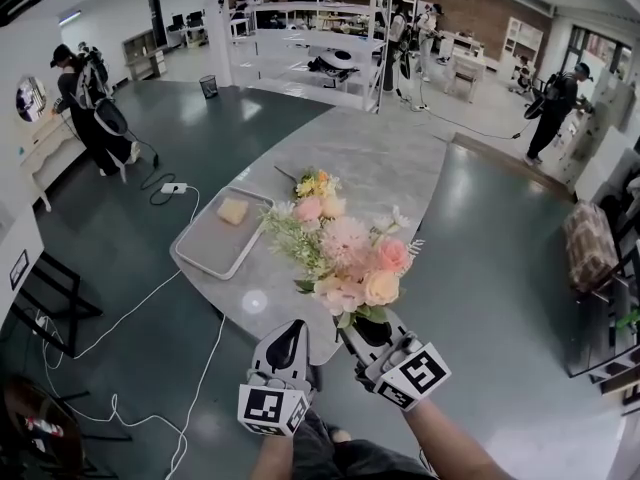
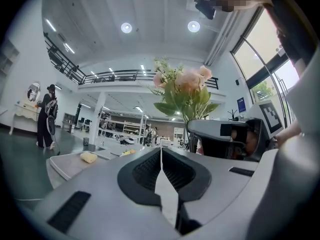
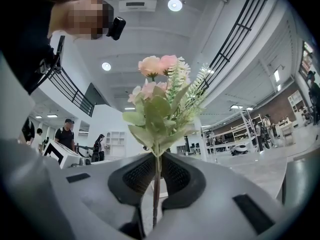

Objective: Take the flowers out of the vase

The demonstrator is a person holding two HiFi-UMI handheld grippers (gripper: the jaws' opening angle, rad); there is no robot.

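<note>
Your right gripper is clamped on the stem of the flowers, holding the bouquet over the near end of the tabletop. Your left gripper sits just beside it, jaws together and empty.

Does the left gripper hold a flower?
No, the left gripper is shut and empty; the right gripper grips the flowers.
</note>
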